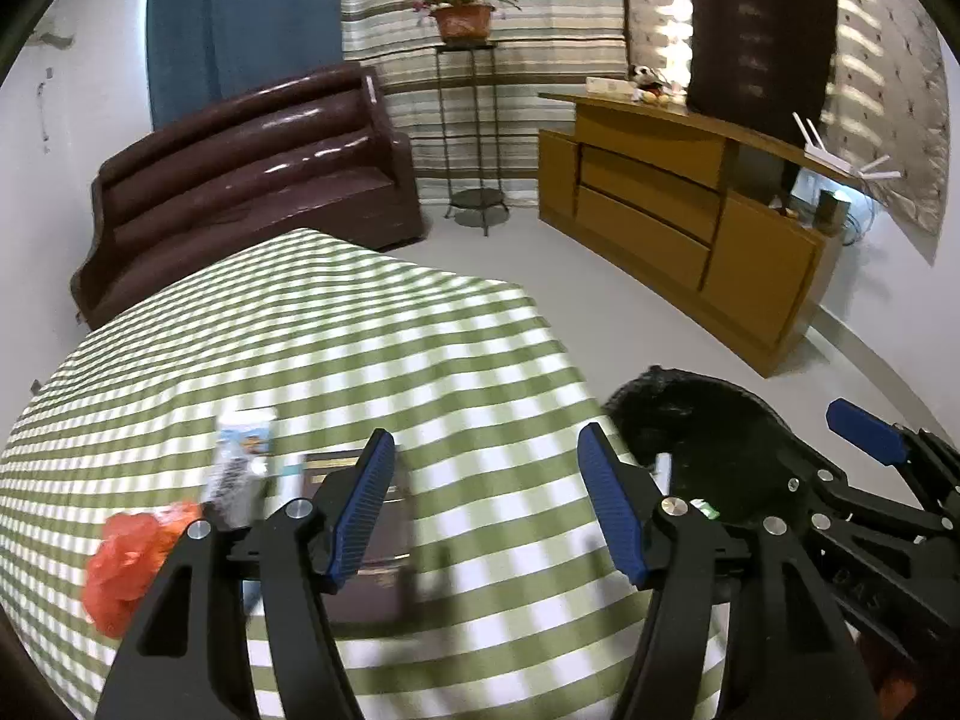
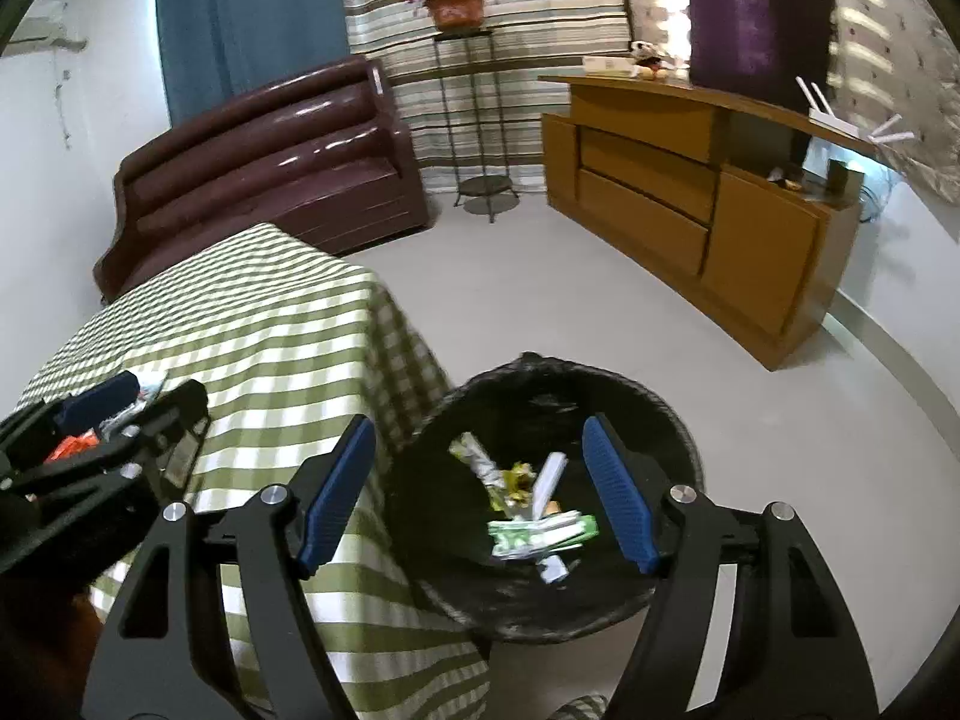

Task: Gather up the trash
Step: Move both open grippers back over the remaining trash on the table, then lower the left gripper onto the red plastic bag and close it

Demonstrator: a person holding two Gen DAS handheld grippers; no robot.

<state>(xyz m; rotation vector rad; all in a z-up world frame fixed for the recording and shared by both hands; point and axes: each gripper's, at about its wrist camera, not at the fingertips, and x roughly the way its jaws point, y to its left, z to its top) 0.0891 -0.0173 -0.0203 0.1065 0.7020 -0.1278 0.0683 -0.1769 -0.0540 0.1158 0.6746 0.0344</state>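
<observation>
Black bin [image 1: 708, 420] half hidden behind right gripper [image 1: 864, 480].

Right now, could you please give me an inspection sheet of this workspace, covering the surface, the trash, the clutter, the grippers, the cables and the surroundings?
Surface: table with a green checked cloth.
Job's things: black-lined bin on the floor beside the table, holding a green wrapper and other scraps; orange crumpled bag and blurred wrapper on the cloth.
Clutter: dark flat booklet on the cloth.
Grippers: left gripper open over the table, empty; right gripper open above the bin, empty.
Cables: thin wires by the cabinet's end.
Surroundings: brown sofa, wooden cabinet, potted plant on a stand.
</observation>
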